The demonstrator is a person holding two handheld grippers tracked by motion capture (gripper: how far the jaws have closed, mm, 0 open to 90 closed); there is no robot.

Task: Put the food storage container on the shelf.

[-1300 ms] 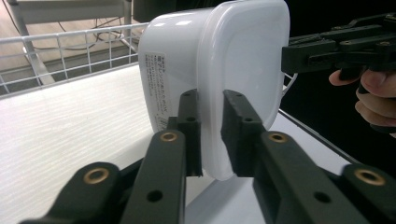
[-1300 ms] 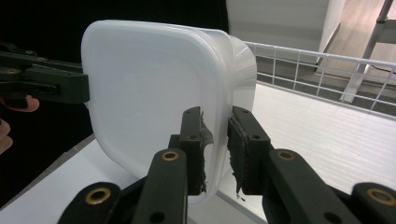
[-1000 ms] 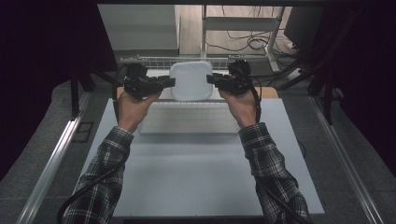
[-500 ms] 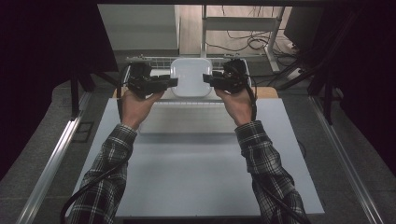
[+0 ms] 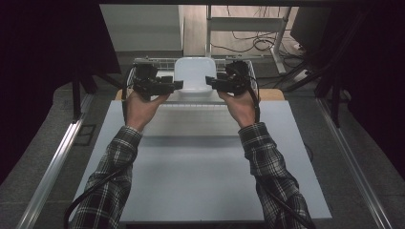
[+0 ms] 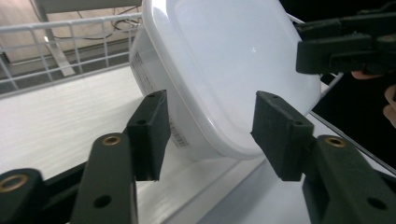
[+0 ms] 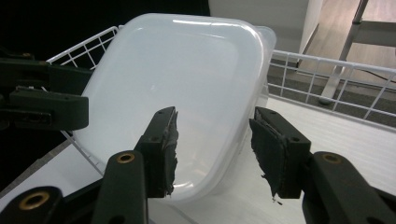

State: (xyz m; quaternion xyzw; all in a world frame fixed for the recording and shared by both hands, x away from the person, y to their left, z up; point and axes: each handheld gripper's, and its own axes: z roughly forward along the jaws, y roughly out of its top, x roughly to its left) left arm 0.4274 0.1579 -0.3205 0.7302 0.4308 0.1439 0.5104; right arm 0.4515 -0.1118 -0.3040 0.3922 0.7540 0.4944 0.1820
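A translucent white plastic container [image 5: 193,74] with rounded corners stands tilted on its side in a white wire basket [image 5: 143,61] at the far edge of the pale grey worktop [image 5: 200,176], its smooth base turned toward the person. The left gripper [image 5: 177,85] and the right gripper [image 5: 210,81] flank it — one at each lower side. In the left gripper view the fingers [image 6: 152,133] are spread apart around the container's lower corner [image 6: 219,84], not pressing it; a barcode label [image 6: 176,133] runs along its side wall. In the right gripper view the fingers [image 7: 163,149] likewise stand released, straddling the container's rim [image 7: 187,93] without closing on it.
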